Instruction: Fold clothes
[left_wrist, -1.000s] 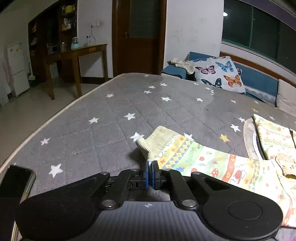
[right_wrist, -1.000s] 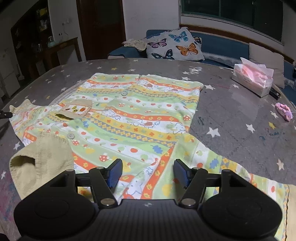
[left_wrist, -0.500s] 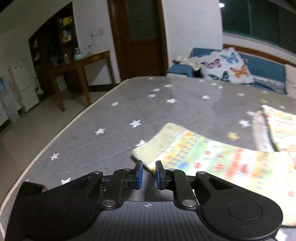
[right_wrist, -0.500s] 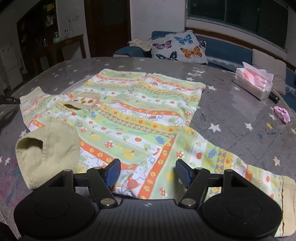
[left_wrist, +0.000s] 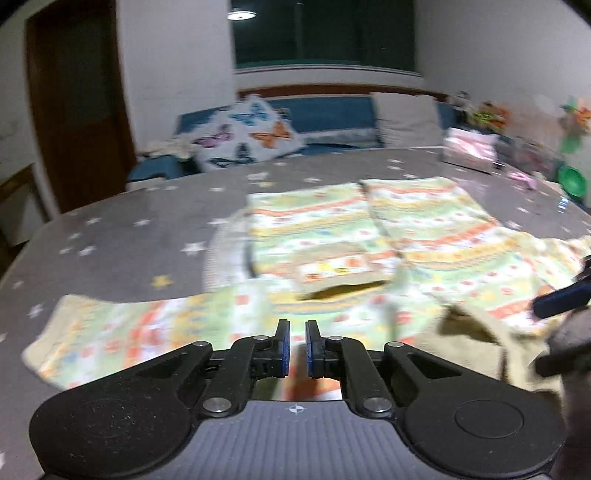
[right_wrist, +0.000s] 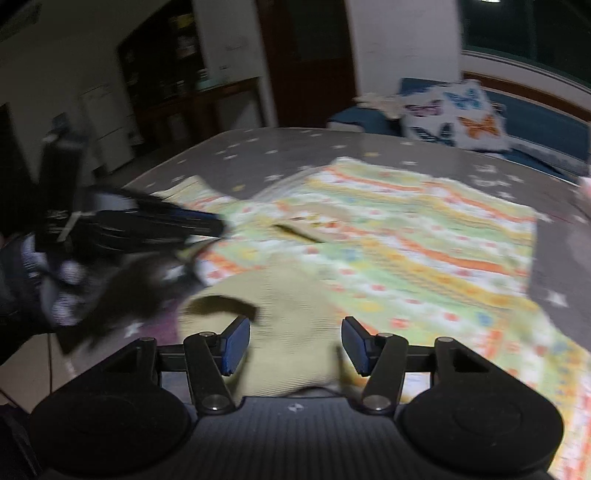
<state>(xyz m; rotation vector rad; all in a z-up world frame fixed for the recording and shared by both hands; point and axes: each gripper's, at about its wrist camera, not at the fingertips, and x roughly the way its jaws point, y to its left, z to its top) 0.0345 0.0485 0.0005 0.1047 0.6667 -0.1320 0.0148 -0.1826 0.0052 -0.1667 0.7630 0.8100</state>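
A child's hooded jacket (left_wrist: 354, 236) with green, yellow and orange printed stripes lies spread flat on the grey star-patterned bed (left_wrist: 110, 236). Its left sleeve (left_wrist: 110, 332) stretches out toward the left. My left gripper (left_wrist: 294, 347) hovers over that sleeve, jaws slightly apart and empty. My right gripper (right_wrist: 294, 345) is wide open just above the beige hood (right_wrist: 291, 306) of the jacket (right_wrist: 406, 236). The left gripper also shows, blurred, in the right wrist view (right_wrist: 147, 225). Both views are motion-blurred.
A butterfly-print pillow (left_wrist: 251, 136) lies on the blue sofa (left_wrist: 332, 114) behind the bed. A pink tissue box (left_wrist: 469, 149) and a small pink item (left_wrist: 522, 179) sit at the far right. A dark wooden door (right_wrist: 303, 62) and shelves stand beyond.
My left gripper let go of the sleeve cuff, opened slightly, and swung right over the sleeve toward the jacket body. My right gripper shifted left and forward over the hood, still open.
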